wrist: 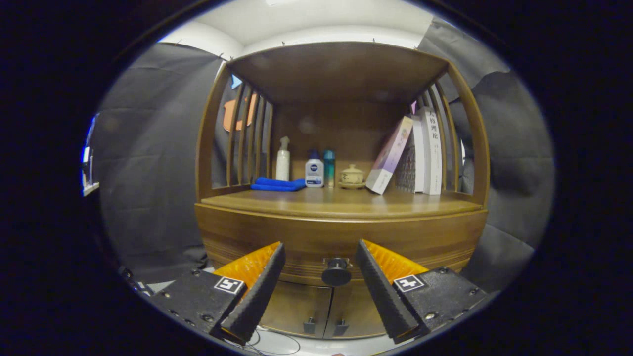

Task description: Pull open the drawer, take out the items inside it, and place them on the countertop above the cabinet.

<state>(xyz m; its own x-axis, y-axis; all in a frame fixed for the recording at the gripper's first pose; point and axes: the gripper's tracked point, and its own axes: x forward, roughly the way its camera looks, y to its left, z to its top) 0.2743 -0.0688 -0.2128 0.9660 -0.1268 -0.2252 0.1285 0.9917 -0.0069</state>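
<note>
My tool (pixel 320 257) faces the closed drawer (pixel 341 237).
Its fingers are spread wide, the drawer's knob (pixel 336 272) between them, untouched.

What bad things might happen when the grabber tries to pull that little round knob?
The gripper is open with the knob between its fingers, not yet touched. The knob is small and round, so the fingers might slip off it when pulling the drawer. A hard tug may also shake the countertop, where the leaning book and the bottles could topple.
</note>
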